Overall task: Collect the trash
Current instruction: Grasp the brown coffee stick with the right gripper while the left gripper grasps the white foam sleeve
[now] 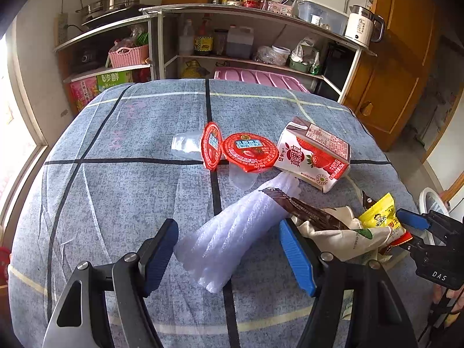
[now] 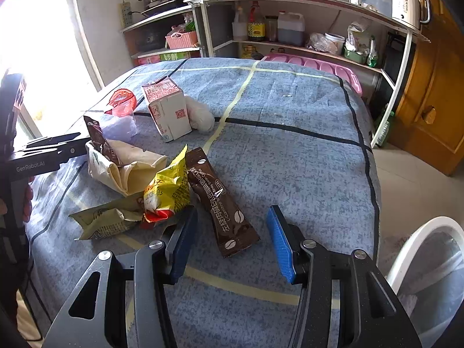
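Observation:
Trash lies on a table under a blue-grey checked cloth (image 1: 116,174). My left gripper (image 1: 229,249) is open, its jaws on either side of a white foam wrap (image 1: 232,232). Beyond lie two red-lidded jelly cups (image 1: 249,148), a strawberry milk carton (image 1: 316,153), a brown sachet (image 1: 307,211) on a beige bag (image 1: 342,237), and a yellow snack packet (image 1: 380,211). My right gripper (image 2: 229,237) is open around the near end of a brown coffee sachet (image 2: 220,200). The yellow packet (image 2: 168,188), beige bag (image 2: 130,171) and carton (image 2: 168,110) lie to its left.
A white-rimmed bin (image 2: 429,261) stands on the floor right of the table. Metal shelves (image 1: 246,58) with bottles, a kettle (image 1: 362,26) and a pink lid (image 1: 258,76) stand behind. A wooden cabinet (image 1: 391,72) is at right, a window at left.

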Tool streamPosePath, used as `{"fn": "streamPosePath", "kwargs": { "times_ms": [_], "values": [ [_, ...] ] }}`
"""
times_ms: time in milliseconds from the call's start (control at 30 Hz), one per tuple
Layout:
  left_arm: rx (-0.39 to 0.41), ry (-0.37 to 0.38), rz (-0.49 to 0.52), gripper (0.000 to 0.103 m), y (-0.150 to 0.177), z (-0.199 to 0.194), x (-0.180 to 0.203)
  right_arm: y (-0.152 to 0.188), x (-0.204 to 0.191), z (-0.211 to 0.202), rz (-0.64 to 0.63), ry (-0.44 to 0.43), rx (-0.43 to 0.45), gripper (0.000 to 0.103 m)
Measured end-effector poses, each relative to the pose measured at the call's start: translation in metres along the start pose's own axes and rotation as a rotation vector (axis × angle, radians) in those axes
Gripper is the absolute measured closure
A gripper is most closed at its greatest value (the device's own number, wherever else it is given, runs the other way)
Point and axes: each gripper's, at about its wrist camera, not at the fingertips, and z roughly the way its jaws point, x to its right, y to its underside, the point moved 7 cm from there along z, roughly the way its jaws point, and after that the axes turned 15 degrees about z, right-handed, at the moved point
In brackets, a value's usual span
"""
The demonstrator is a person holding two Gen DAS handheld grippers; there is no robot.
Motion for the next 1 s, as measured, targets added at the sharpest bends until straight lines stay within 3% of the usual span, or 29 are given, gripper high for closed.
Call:
{"fn": "streamPosePath", "kwargs": {
  "times_ms": [167,233,433,667,1000],
  "values": [
    [-0.001,0.019,0.018,0.044,0.002,0.0,0.006,0.001,-0.001,0.0,-0.002,-0.008,-0.002,0.054],
    [-0.006,0.027,0.03,0.049,0.003,0.001,0.011,0.002,-0.003,-0.001,-0.005,-0.007,0.0,0.064],
    [-0.035,0.041,0.058,0.061,0.008,0.006,0.021,0.005,-0.005,-0.003,-0.02,-0.004,0.006,0.077],
    [-0.041,0.039,0.055,0.074,0.01,0.006,0.02,0.005,-0.003,-0.004,-0.003,-0.019,0.007,0.078],
    [-0.014,0.036,0.025,0.077,0.015,-0.01,0.024,0.009,0.001,-0.015,0.023,-0.026,0.033,0.079]
  ]
}}
